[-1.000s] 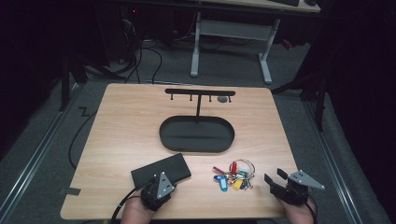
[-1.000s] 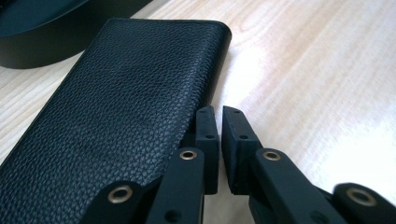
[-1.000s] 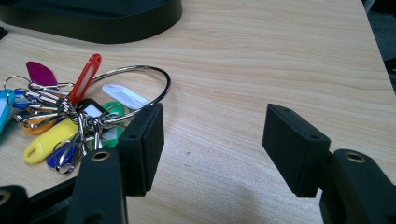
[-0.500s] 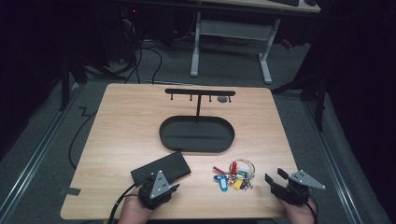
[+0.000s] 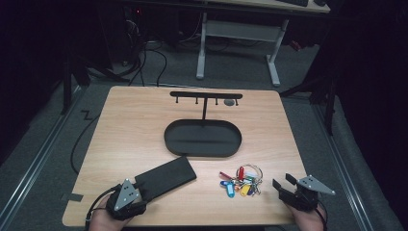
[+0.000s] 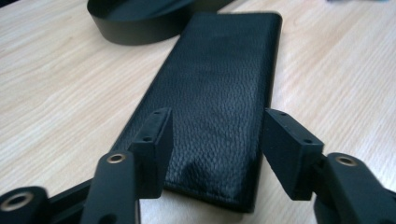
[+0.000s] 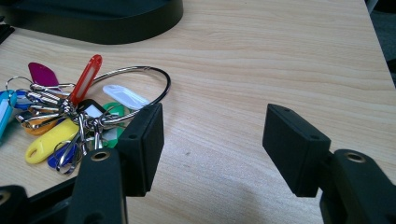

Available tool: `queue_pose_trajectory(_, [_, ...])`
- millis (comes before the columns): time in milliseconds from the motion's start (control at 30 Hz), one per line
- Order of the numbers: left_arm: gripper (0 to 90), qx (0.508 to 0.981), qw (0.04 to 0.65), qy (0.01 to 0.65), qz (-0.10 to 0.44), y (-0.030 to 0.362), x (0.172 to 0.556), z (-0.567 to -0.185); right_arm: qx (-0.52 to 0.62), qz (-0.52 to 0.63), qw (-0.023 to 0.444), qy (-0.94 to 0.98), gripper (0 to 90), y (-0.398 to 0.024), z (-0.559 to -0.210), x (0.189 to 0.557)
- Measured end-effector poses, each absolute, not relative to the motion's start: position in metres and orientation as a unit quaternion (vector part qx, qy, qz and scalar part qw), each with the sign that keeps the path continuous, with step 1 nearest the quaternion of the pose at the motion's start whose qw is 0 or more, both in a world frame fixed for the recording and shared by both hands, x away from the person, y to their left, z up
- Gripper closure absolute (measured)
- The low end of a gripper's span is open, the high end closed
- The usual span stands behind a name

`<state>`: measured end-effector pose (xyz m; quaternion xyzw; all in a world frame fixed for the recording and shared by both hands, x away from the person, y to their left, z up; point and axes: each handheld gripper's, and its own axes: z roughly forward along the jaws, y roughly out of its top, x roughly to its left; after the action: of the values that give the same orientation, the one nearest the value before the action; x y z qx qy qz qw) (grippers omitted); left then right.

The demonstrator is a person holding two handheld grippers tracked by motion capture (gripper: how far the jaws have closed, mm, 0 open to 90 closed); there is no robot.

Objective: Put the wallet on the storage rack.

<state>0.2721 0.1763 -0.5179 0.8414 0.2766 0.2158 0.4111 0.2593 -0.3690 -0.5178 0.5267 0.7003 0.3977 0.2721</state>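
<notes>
High view, left gripper (image 5: pixel 136 188) low, level, jaws just opened over wallet (image 5: pixel 165 177)

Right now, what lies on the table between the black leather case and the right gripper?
In the high view, a bunch of colourful key tags lies between the black leather case and the right gripper.

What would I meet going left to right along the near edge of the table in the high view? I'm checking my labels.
left gripper → black leather case → bunch of keys with coloured tags → right gripper
</notes>
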Motion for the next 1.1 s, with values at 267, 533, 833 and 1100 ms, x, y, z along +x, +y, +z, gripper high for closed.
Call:
queue_pose_trajectory(267, [42.4, 0.858, 0.384, 0.256, 0.225, 0.165, 0.272, -0.527, 0.528, 0.397, 0.268, 0.701, 38.8, -0.368, -0.519, 0.260])
queue_pose_trajectory(533, [41.4, 0.861, 0.378, 0.246, 0.234, 0.160, 0.272, -0.531, 0.526, 0.397, 0.265, 0.704, 38.8, -0.368, -0.519, 0.261])
queue_pose_trajectory(833, [47.6, 0.862, 0.360, 0.222, 0.278, 0.156, 0.267, -0.537, 0.530, 0.398, 0.259, 0.702, 38.8, -0.367, -0.520, 0.261])
queue_pose_trajectory(1100, [59.5, 0.863, 0.362, 0.221, 0.275, 0.158, 0.267, -0.535, 0.531, 0.400, 0.255, 0.702, 38.8, -0.369, -0.521, 0.261])
